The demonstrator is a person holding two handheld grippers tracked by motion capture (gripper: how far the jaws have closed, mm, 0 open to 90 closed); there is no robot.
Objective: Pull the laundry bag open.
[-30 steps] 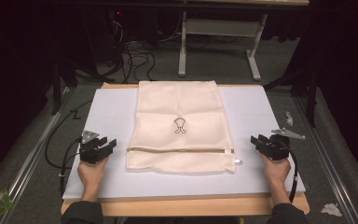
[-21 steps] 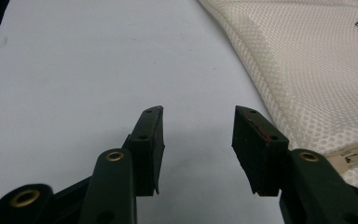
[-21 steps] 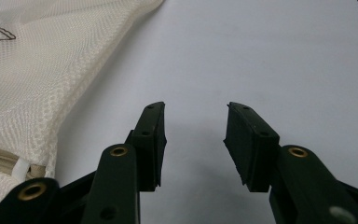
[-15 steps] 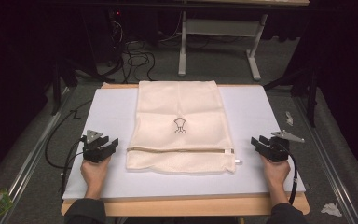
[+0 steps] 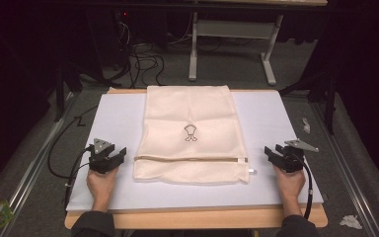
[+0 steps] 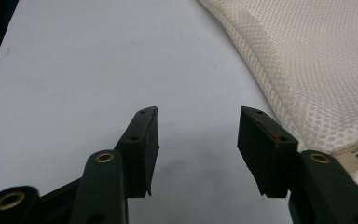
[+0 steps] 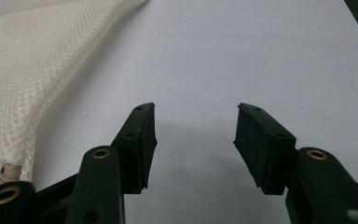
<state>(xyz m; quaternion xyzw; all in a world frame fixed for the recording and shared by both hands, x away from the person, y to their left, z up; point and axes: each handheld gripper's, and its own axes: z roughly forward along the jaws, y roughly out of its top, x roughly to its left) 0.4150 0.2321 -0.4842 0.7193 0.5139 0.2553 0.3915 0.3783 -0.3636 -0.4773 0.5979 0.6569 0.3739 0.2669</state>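
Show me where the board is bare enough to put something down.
Two bare strips of the white board: one between its left edge and the mesh bag, one on the bag's right. The left gripper and right gripper crowd their near ends.

Dark room, grey carpet floor point(image 5: 237, 64). White-legged desk frame point(image 5: 232, 37) behind, black cables point(image 5: 143, 52) tangled on floor. Wooden tabletop point(image 5: 197, 217) under white board point(image 5: 118, 118).

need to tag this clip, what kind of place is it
Probably a lab or workshop set up for recording. A white board covers a wooden table and holds a cream mesh bag, with a hand-held gripper at each side, left and right. Loose cables lie on the grey floor behind.
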